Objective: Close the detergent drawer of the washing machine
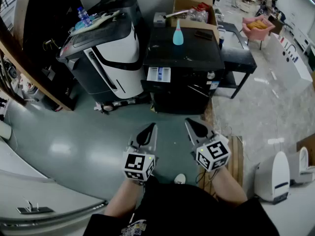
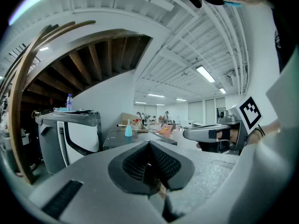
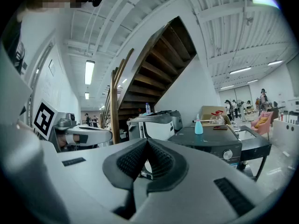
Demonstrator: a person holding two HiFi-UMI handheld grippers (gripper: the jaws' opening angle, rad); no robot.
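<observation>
A black washing machine [image 1: 183, 63] stands across the floor ahead of me, with a light blue bottle [image 1: 178, 35] on its top. Its pale detergent drawer [image 1: 158, 74] sticks out of the front at the upper left. Both grippers hang side by side well short of it, above the floor. My left gripper [image 1: 149, 128] is shut with nothing in it, and so is my right gripper [image 1: 190, 124]. The left gripper view has its jaws [image 2: 149, 146] closed, with the machine [image 2: 117, 137] far off. Past the right gripper's jaws [image 3: 147, 143] the machine's knob [image 3: 227, 155] shows.
A white and black appliance [image 1: 110, 50] with a water bottle [image 1: 83, 15] on it stands left of the washer. Behind it is a cardboard box [image 1: 194, 4], to its right a black table [image 1: 239, 54]. A wooden pallet [image 1: 237, 161] and white devices [image 1: 275, 177] lie at my right.
</observation>
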